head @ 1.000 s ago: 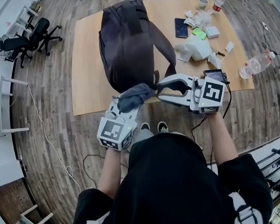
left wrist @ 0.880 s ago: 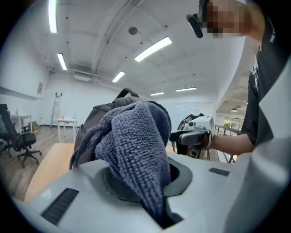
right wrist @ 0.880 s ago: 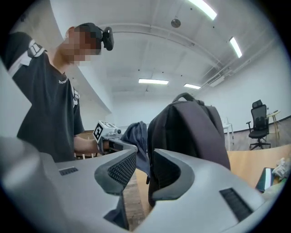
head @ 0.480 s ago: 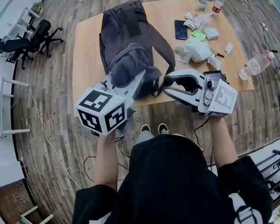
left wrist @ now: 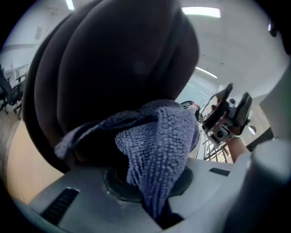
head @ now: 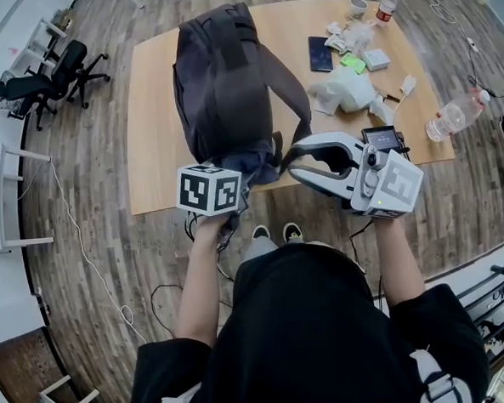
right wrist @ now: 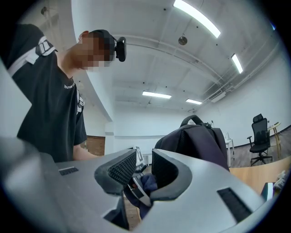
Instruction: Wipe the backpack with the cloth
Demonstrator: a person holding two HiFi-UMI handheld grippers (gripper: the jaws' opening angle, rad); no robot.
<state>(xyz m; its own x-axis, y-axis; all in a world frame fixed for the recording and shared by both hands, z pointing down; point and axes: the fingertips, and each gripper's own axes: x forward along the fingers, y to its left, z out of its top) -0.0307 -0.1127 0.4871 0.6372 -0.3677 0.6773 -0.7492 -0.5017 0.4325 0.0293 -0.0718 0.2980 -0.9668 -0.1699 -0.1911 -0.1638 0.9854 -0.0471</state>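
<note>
A pale wooden table point(head: 157, 117) stands on plank flooring, with clutter at its far right corner. The dark backpack point(head: 223, 79) lies on it with its long axis running from 6 to 12 o'clock as you look down, base at the near edge. Your left gripper point(head: 243, 171) has its jaws clamped on the blue-grey cloth point(left wrist: 159, 145), which presses against that base. Your right gripper point(head: 294, 162), just at 3 o'clock of the left, pinches a shoulder strap point(head: 304, 99). The bag's whole length lies toward 12 o'clock from the cloth, so your left hand looks best placed to stroke away along that axis.
</note>
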